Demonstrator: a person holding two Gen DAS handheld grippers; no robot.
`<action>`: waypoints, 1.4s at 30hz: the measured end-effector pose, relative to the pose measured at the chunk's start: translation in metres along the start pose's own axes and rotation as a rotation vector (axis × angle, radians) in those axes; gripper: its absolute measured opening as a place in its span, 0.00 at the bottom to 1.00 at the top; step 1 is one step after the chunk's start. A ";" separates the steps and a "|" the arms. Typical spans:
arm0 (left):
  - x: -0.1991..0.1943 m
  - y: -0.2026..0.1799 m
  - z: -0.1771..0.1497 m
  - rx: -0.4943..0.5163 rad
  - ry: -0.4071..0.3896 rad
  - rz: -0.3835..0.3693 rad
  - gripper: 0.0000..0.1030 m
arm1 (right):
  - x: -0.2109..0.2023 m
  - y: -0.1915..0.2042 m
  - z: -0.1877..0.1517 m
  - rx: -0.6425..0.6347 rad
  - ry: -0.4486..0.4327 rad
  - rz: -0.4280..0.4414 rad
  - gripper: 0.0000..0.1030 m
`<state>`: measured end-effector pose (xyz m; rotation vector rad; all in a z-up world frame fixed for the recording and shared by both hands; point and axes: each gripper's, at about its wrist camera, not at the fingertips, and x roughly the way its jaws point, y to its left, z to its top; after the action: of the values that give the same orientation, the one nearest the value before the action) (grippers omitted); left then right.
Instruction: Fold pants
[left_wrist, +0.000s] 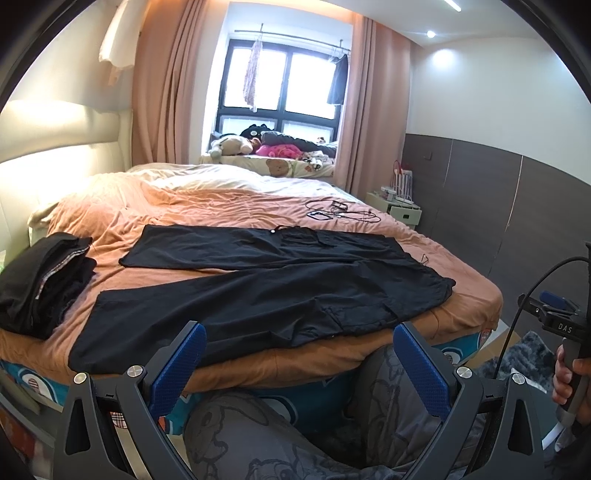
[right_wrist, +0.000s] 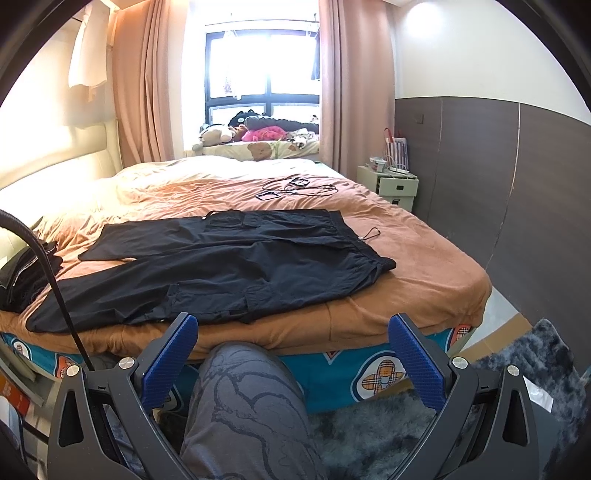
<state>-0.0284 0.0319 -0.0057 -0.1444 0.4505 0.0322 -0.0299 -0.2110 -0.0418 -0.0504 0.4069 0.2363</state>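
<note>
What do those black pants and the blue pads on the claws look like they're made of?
The black pants look like thin woven fabric, matte, perhaps cotton or a nylon blend: they lie flat with fine creases and stitched cargo pockets. The blue pads on the right claw look like moulded rubber or plastic with a fine dotted grip texture; which one I cannot tell. The left claw has the same pads.

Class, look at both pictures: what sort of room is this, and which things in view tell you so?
Most likely a home bedroom. A large bed with an orange cover fills the room, black pants are spread flat on it, a small nightstand stands beside it, and soft toys sit on the curtained window ledge.
</note>
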 end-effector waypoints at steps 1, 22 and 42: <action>0.000 0.000 0.000 0.001 0.000 0.000 0.99 | 0.000 -0.001 0.000 0.001 0.002 0.000 1.00; -0.005 0.003 0.002 -0.017 -0.004 0.002 0.99 | -0.002 -0.005 0.006 0.030 -0.006 0.028 1.00; 0.007 0.057 0.007 -0.117 -0.006 0.131 0.99 | 0.045 -0.039 0.031 0.095 0.034 0.129 1.00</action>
<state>-0.0229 0.0897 -0.0102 -0.2295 0.4515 0.1875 0.0313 -0.2363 -0.0310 0.0654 0.4557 0.3431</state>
